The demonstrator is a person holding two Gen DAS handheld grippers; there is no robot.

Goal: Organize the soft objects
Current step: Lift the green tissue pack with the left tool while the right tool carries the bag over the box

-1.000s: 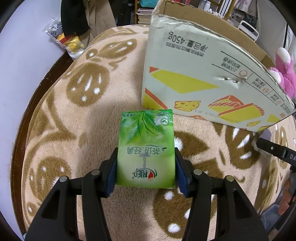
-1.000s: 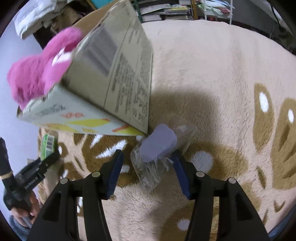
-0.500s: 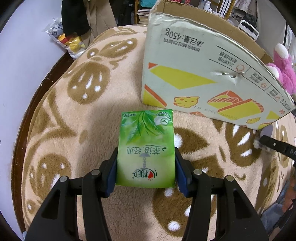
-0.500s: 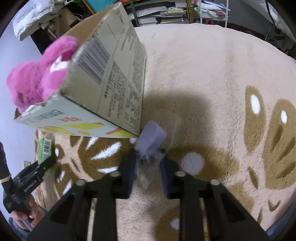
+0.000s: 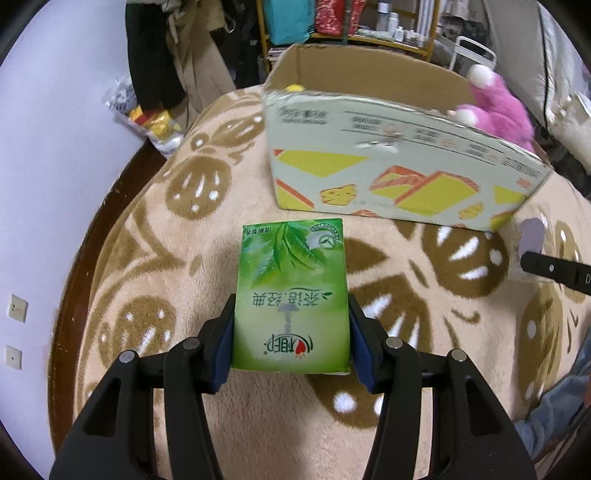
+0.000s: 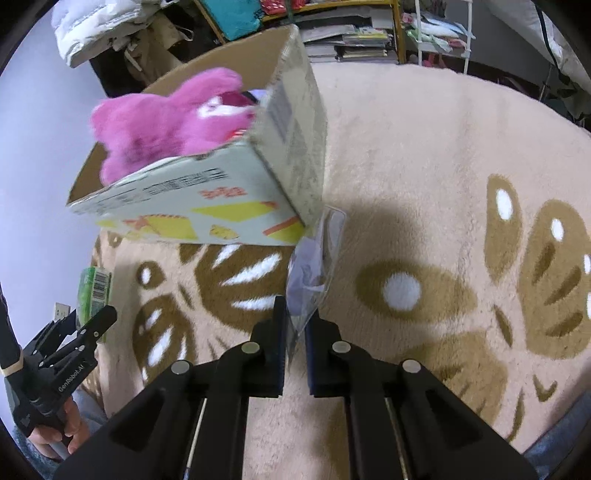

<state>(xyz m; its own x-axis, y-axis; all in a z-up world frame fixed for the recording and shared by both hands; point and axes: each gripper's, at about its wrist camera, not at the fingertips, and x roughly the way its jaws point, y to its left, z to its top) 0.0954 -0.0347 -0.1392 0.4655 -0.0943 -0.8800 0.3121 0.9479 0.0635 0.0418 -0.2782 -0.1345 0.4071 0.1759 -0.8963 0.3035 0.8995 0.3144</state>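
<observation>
Cluttered shelves (image 5: pixel 347 22) and hanging clothes stood behind a round table covered by a beige fleece blanket (image 5: pixel 207 229) with brown leaf shapes. Toward the far edge of that table sat an open cardboard box (image 5: pixel 388 177), printed with yellow and orange blocks, and a pink plush toy (image 6: pixel 166 122) poked out over its rim at one end.

Nearer the front edge, the left gripper (image 5: pixel 291 332) clamped a green tissue pack (image 5: pixel 291 295) by its two long sides, its blue pads pressed flat against the wrapper; the pack was upright between them, its leaf print pointing toward the box. Whether it was clear of the blanket cannot be told.

By the box's near corner, the right gripper (image 6: pixel 295 332) was pinched closed on a clear plastic bag (image 6: pixel 314 266) holding something pale purple. The bag rose from the jaws and its top touched or overlapped the box corner in the right wrist view.

A hand (image 6: pixel 55 432) held the left gripper's handle.
</observation>
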